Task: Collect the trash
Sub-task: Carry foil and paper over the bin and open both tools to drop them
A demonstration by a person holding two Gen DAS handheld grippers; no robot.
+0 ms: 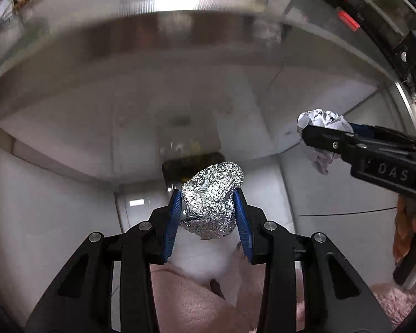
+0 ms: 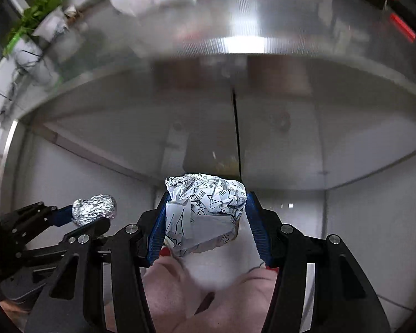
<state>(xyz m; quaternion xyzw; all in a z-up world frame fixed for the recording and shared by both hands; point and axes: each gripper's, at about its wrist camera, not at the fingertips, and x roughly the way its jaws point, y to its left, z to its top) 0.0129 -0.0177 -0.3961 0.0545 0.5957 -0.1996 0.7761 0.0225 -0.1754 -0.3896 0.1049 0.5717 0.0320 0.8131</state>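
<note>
- Left gripper: clamped narrow on a foil ball, blue pads pressed to both its sides
- Foil ball: held between the tips and bulging past them, clear of any surface, seen also from the right wrist
- Right gripper: clamped on a paper wad, white and crumpled with black print, wedged between blue pads
- Paper wad: sat at the tips, spilling out ahead of and below them; from the left wrist, up and to the right of the foil ball
- Grippers: side by side and near each other, loads apart, not touching
- Ahead of both: a blurred steel counter edge, with pale cabinet doors below it
- Beyond the left tips: a dark opening, too blurred to identify
- Far left of the right gripper: a green plant
- Beneath both: pink fabric
</note>
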